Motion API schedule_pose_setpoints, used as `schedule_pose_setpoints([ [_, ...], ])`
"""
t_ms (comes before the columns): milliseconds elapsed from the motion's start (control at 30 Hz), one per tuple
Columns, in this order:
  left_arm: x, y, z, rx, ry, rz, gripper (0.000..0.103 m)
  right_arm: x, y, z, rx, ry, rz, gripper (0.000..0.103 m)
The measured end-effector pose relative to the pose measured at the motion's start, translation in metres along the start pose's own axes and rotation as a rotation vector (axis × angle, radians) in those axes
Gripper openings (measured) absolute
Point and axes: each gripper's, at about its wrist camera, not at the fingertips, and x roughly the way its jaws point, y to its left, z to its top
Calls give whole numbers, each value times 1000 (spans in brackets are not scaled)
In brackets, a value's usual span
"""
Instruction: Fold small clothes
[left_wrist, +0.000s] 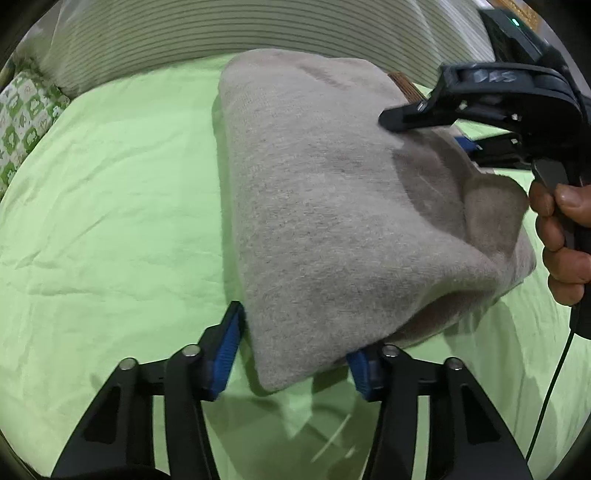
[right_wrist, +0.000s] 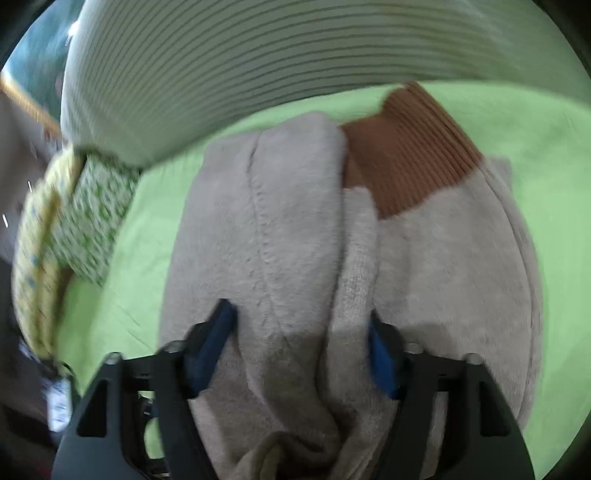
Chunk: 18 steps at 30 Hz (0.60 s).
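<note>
Left wrist view first: the left gripper (left_wrist: 291, 354) has its jaws partly apart. The near corner of the folded beige garment (left_wrist: 332, 206) hangs between the blue pads (left_wrist: 225, 354), but the left pad stands just clear of the cloth, so this gripper is not squeezing it. The right pad is partly hidden under the cloth.

The garment lies on the green bed sheet (left_wrist: 110, 192). Its long side runs from the near corner away toward the striped pillow (left_wrist: 184, 37) at the back. It is fat and rolled at the right edge.

Farther right, the right gripper (left_wrist: 424, 129) reaches onto the garment from the side, with a hand (left_wrist: 565, 236) around its handle. One of its black fingers lies on top of the cloth and the other sits behind the cloth edge.

Right wrist view: the right gripper (right_wrist: 299, 347) has a bunched fold of the garment (right_wrist: 280, 236) between its jaws. Both blue pads (right_wrist: 210, 350) look as if they touch the cloth, yet the picture is blurry, so I cannot tell if they grip it.

Only this view shows the brown ribbed band (right_wrist: 410, 155) at the garment's far end clearly. A green patterned pillow (right_wrist: 99, 214) lies at the left.
</note>
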Motion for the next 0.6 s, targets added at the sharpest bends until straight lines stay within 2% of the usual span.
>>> schedule_pose_setpoints([
  [67, 0, -4, 1, 6, 4, 1, 44, -4, 1, 3, -7, -10, 11, 24],
  [100, 3, -9, 5, 6, 5, 1, 44, -11, 1, 5, -5, -32, 22, 21],
  [267, 2, -11, 10, 6, 15, -19, 40, -79, -7, 19, -3, -199, 99, 19],
  [333, -1, -11, 12, -2, 8, -32, 39, -102, -15, 20, -5, -241, 90, 19],
  [400, -4, -11, 14, -9, 10, -45, 39, -105, -32, 15, 8, -238, 58, 19],
  [500, -1, -13, 14, -9, 25, -49, 38, -79, -74, -1, 112, -178, 37, 19],
  [600, 2, -13, 11, -19, 45, -61, 38, -56, -96, -18, 159, -139, 4, 19],
])
